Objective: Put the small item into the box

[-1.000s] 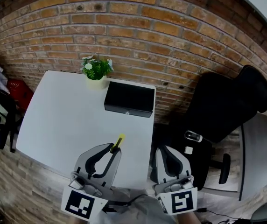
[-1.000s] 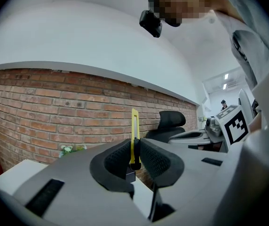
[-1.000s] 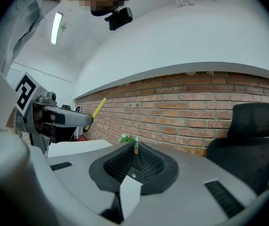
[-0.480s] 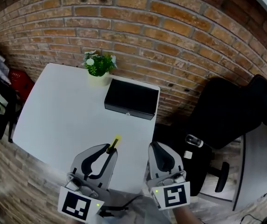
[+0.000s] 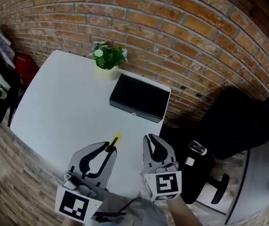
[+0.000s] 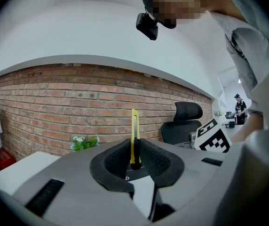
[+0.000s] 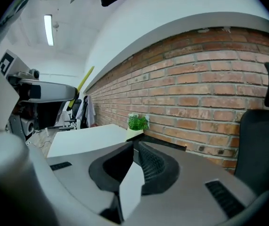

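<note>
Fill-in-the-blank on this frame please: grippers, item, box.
The left gripper is shut on a slim item coloured ____.
The right gripper has its jaws together and holds ____.
The black box on the white table has its lid ____.
Missing words: yellow; nothing; closed.

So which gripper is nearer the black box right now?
Right. The right gripper is just short of the front of the black box; the left gripper, shut on the yellow item, is farther back and to the left.
</note>
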